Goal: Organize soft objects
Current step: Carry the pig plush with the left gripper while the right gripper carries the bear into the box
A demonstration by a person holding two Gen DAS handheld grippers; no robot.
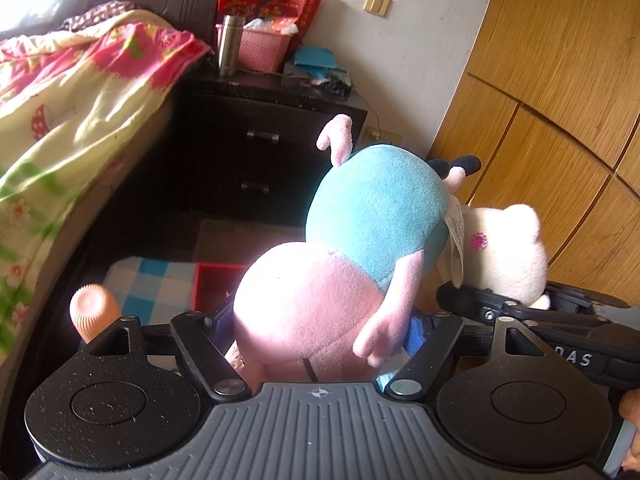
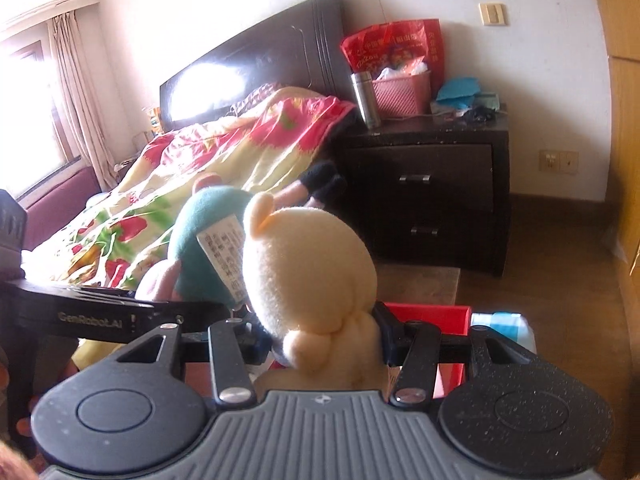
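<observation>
My left gripper point(image 1: 320, 332) is clamped wide around a pink pig plush point(image 1: 320, 312), pads pressing either side of its round pink head. The pig hangs upside down, its teal body point(image 1: 376, 212) rising away from me, one pink arm and its black-shoed feet pointing toward the far wall. A white paper tag point(image 1: 456, 240) dangles from its side.

My right gripper point(image 2: 324, 344) is closed narrowly on a cream bear plush point(image 2: 308, 272), squeezing it low down, with its rounded back toward the camera and one small ear sticking up. The two toys are side by side, the bear just beside the pig's tag, touching or nearly so.

Below both toys, a red box point(image 2: 436, 316) sits on the floor, next to a blue and white checked cloth point(image 1: 148, 284). A peach ribbed bottle point(image 1: 94, 308) stands near my left gripper.

Further out, a bed with a floral quilt point(image 1: 80, 96) is on the left. A dark nightstand point(image 2: 436, 188) against the wall holds a steel flask point(image 2: 365, 98), a pink basket point(image 2: 400, 94) and a red bag point(image 2: 396, 46). Wooden wardrobe doors point(image 1: 560, 80) are on the right.
</observation>
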